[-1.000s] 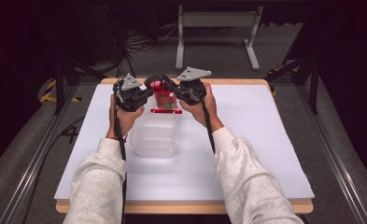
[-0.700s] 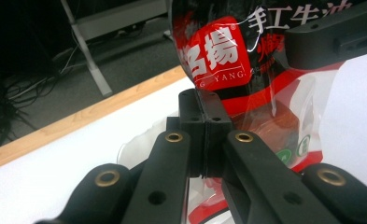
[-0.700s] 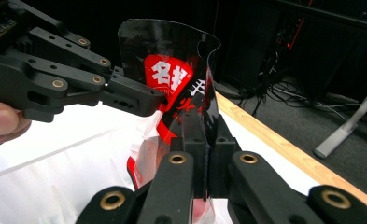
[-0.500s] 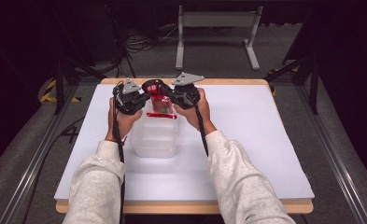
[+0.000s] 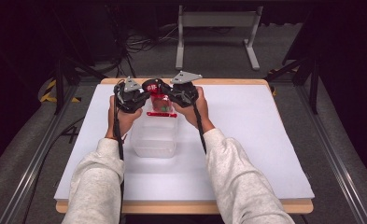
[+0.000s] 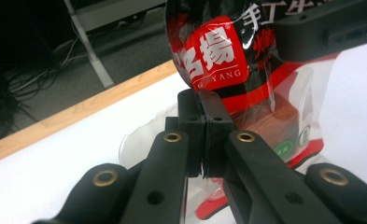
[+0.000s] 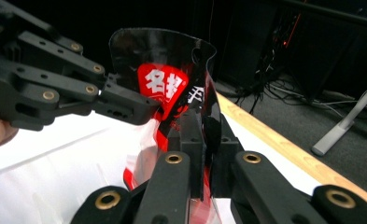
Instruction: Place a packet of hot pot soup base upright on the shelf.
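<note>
Both claws pinch one glossy red-and-black plastic snack packet (image 5: 161, 99), held upright between them. The left gripper (image 6: 203, 140) clamps the packet's edge with jaws nearly together; the right gripper (image 7: 203, 154) grips the opposite edge likewise. Just below them sits a clear plastic tub (image 5: 154, 137) on the white table (image 5: 246, 140).

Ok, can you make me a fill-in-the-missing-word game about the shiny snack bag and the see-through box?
1. The left gripper and the right gripper are both shut on the same snack ____.
2. The bag is mostly black and ____.
3. The clear plastic box sits on a table with a ____ top.
4. The bag hangs just above the far end of the ____.

Missing words: bag; red; white; box
</note>
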Motion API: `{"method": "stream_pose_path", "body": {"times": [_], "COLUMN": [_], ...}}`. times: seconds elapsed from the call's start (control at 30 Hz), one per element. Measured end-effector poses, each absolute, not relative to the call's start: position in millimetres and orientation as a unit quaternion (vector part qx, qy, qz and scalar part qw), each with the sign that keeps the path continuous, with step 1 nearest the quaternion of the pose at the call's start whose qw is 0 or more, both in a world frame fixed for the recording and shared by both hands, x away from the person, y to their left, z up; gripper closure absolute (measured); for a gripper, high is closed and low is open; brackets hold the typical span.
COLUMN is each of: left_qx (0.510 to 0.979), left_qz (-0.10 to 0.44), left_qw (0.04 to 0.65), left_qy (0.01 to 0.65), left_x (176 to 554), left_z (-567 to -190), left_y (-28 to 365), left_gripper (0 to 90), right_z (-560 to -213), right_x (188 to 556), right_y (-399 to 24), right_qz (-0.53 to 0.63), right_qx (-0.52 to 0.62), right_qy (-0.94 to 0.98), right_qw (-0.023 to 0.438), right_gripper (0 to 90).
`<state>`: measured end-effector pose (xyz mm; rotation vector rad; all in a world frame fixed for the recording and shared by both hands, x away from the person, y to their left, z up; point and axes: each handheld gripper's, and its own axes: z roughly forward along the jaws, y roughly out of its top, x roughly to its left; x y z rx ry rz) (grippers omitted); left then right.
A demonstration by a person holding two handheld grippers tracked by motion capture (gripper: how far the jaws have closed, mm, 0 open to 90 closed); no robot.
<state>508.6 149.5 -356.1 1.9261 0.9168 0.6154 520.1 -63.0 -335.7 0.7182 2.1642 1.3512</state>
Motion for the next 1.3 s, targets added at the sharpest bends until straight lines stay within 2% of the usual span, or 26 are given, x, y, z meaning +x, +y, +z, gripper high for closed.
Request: {"method": "stream_pose_path", "body": {"times": [0.67, 1.17, 1.3], "left_qx": [0.808, 0.808, 0.807], "left_qz": [0.222, 0.213, 0.218], "left_qw": [0.411, 0.409, 0.406], "left_qy": [0.359, 0.368, 0.369], "left_x": [501, 495, 494], "left_z": [-381, -389, -387], "left_y": [157, 168, 168], "left_gripper": [86.2, 84.2, 81.7], "right_z": [-373, -377, -375], "right_x": [510, 507, 507], "right_y": [-56, -55, -56], "right_qz": [0.469, 0.465, 0.462], "right_qx": [0.262, 0.258, 0.26], "right_qy": [0.816, 0.821, 0.82], "right_qw": [0.215, 0.208, 0.213], "right_gripper": [86.0, 84.6, 80.0]}}
